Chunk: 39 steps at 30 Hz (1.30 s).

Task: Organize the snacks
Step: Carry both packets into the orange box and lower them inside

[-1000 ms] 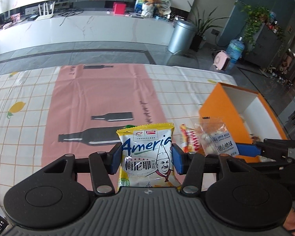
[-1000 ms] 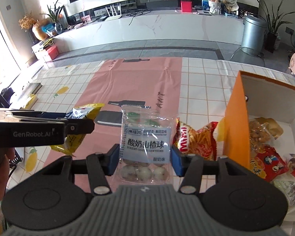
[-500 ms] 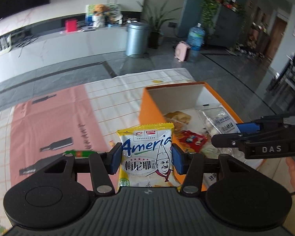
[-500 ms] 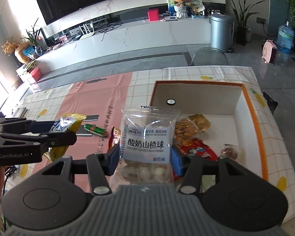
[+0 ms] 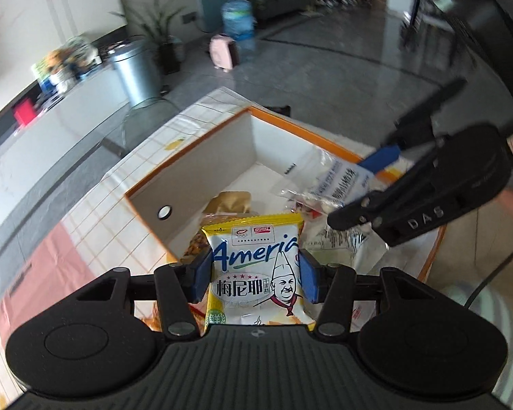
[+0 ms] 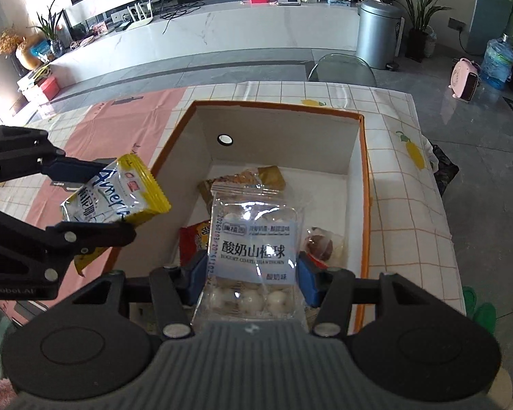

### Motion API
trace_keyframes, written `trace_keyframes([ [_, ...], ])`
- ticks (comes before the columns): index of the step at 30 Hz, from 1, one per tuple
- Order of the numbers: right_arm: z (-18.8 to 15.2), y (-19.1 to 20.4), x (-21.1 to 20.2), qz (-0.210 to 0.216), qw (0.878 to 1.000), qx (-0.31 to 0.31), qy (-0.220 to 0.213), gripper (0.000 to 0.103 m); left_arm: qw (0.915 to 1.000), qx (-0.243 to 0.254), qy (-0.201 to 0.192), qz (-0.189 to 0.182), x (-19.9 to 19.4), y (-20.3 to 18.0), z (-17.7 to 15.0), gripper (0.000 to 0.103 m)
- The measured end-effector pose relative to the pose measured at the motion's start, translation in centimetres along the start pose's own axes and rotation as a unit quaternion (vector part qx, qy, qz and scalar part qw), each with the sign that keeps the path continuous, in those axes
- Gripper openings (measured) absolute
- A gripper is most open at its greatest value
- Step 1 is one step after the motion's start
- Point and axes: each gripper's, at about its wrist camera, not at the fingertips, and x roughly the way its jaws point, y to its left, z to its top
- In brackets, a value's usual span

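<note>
My left gripper (image 5: 254, 276) is shut on a yellow and white snack bag (image 5: 254, 270) printed "Ameria", held over the near left corner of the orange box (image 5: 195, 147). In the right wrist view that same bag (image 6: 116, 193) hangs at the box's left wall in the left gripper (image 6: 89, 201). A clear packet of white yogurt hawthorn balls (image 6: 253, 256) is pinched between the blue pads of my right gripper (image 6: 251, 273), above the inside of the orange box (image 6: 277, 109). The left wrist view shows this packet (image 5: 335, 184) and the right gripper (image 5: 362, 191) at the right.
Several snack packets (image 6: 242, 181) lie on the white floor of the box. The box stands on a checked tablecloth (image 6: 393, 171) with a pink panel (image 6: 95, 126). A transparent chair (image 6: 342, 68) and a grey bin (image 6: 378, 34) stand beyond the table's far edge.
Both grippers have swung with their packets from above the tablecloth to above the orange box. The left wrist view has rolled, so the box now appears diagonal.
</note>
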Motion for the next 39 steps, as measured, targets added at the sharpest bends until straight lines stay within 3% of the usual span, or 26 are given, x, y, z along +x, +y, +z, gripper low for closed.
trace_keyframes([
  [9, 1.9, -0.9, 4.0, 0.0, 0.996, -0.083, 0.019, 0.053, 0.9917, 0.112, 0.061, -0.018, 5.6, -1.1, 1.1, 0.059],
  [22, 4.5, -0.4, 9.5, -0.001, 0.984, -0.164, 0.071, 0.055, 0.9796, 0.17, 0.1, -0.041, 10.0, 0.0, 1.6, 0.059],
  [32, 4.9, -0.1, 12.2, -0.01, 0.975, -0.197, 0.107, 0.059, 0.9777, 0.174, 0.108, -0.046, 11.5, 0.1, 0.9, 0.06],
  [39, 5.2, 0.1, 11.5, -0.016, 0.974, -0.198, 0.107, 0.066, 0.9821, 0.154, 0.1, -0.041, 11.3, 0.3, 0.8, 0.072],
])
